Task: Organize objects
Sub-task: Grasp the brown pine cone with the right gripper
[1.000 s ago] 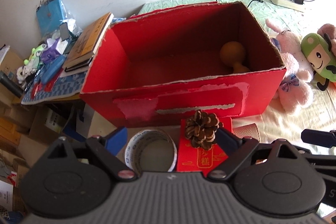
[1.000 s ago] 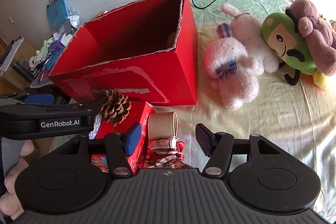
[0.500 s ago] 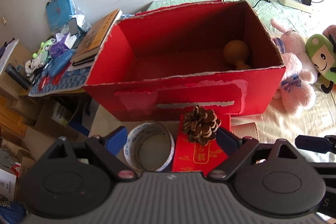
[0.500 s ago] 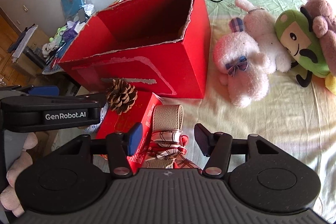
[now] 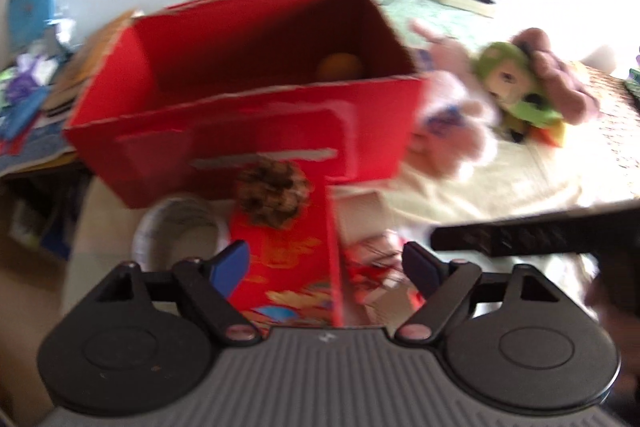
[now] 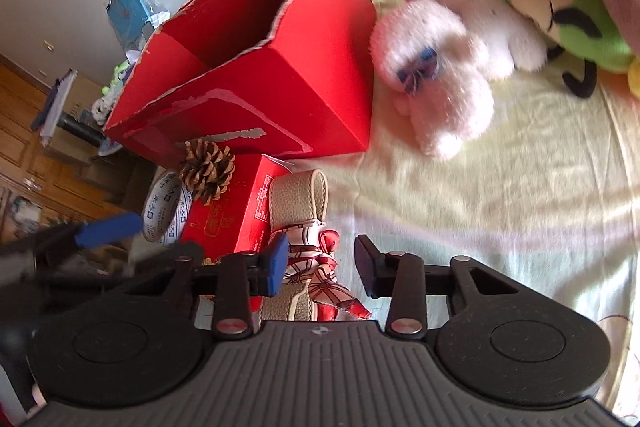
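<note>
Pale bedding carries everything. Your left gripper (image 5: 326,267) is spread wide over the small red box (image 5: 288,267), pine cone (image 5: 273,191) on it; the right gripper (image 6: 322,263) gapes around the scarf-wrapped strap (image 6: 308,227). Steady first, then close squarely; the big red box (image 5: 240,99) waits just beyond.

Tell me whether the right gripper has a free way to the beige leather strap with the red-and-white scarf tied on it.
Probably yes. The right gripper is open, and the beige leather strap lies between and just beyond its fingers with nothing over it. The small red gift box sits close on its left and may crowd that finger.
</note>
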A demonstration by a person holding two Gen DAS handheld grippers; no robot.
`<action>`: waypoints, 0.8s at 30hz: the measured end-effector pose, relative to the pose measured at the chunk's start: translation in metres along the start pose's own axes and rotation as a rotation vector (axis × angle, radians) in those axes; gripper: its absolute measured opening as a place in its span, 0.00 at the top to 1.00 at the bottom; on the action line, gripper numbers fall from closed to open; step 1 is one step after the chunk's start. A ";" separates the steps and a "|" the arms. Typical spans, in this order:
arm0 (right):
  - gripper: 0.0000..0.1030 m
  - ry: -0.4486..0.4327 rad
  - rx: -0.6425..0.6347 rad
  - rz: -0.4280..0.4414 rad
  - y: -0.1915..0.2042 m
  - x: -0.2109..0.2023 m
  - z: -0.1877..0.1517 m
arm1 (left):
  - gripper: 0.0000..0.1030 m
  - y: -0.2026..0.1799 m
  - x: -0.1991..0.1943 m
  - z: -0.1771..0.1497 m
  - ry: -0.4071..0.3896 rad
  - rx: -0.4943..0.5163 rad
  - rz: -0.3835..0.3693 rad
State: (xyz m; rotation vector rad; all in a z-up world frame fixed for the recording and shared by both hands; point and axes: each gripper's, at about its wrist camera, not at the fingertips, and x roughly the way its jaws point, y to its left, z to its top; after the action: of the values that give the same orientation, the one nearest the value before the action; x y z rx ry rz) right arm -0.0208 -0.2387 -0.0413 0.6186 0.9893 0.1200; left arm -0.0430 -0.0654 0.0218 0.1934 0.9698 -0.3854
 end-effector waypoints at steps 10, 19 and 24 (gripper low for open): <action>0.72 0.042 0.029 0.102 -0.016 0.011 0.003 | 0.29 -0.023 0.020 -0.008 0.053 0.031 -0.223; 0.72 -0.003 -0.017 0.204 -0.010 0.008 0.020 | 0.26 0.001 0.007 0.003 -0.054 0.019 -0.119; 0.71 -0.015 0.002 0.277 0.004 0.017 0.038 | 0.22 0.027 0.012 0.014 -0.087 -0.030 -0.053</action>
State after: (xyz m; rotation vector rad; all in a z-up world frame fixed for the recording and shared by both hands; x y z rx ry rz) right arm 0.0200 -0.2453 -0.0368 0.7555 0.8857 0.3581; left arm -0.0154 -0.0481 0.0195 0.1229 0.8955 -0.4245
